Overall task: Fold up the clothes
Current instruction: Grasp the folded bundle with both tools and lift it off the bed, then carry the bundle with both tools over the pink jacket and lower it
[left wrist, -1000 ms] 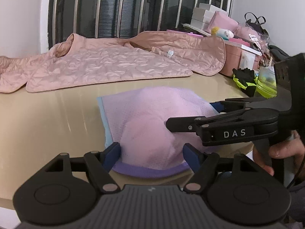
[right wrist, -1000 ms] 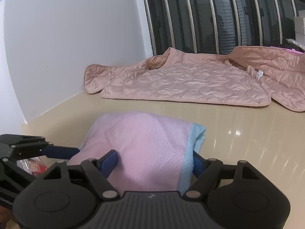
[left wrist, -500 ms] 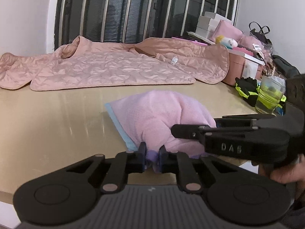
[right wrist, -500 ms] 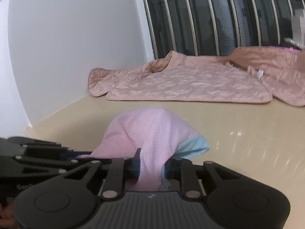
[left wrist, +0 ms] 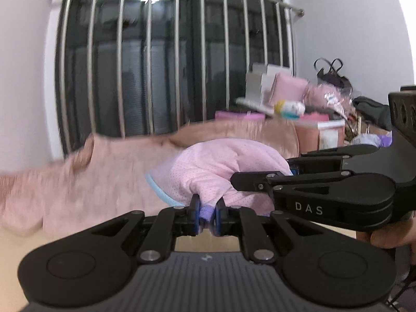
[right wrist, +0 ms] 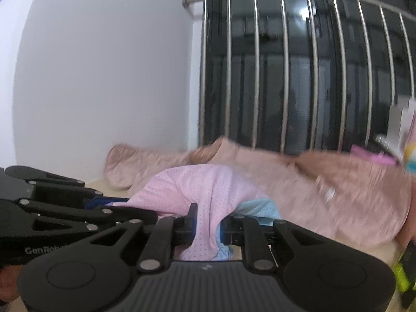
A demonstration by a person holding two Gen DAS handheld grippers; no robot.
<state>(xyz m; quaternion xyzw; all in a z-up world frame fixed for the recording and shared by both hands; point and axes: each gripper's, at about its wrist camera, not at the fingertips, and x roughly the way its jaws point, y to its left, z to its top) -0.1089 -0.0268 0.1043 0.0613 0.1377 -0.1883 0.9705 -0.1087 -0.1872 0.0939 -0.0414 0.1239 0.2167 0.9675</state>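
Observation:
A pink mesh garment (left wrist: pixel 221 161) with light blue and purple trim is lifted off the beige table. My left gripper (left wrist: pixel 207 214) is shut on its purple hem. My right gripper (right wrist: pixel 208 223) is shut on the pink and blue cloth (right wrist: pixel 205 195) at the other side. In the left wrist view the right gripper (left wrist: pixel 325 192) shows at the right, close beside mine. In the right wrist view the left gripper (right wrist: pixel 65 215) shows at the left. The garment bunches between the two grippers and hangs in front of both cameras.
A quilted pink jacket (left wrist: pixel 85 182) lies spread across the far side of the table (left wrist: pixel 15 247), also in the right wrist view (right wrist: pixel 338 189). Boxes, pink bags and a toy (left wrist: pixel 288 96) are stacked at the right. A barred window (left wrist: pixel 169 59) is behind.
Both grippers have shut on the garment's near edge and lifted it up off the table. Both cameras have tilted upward, so the window fills more of the views.

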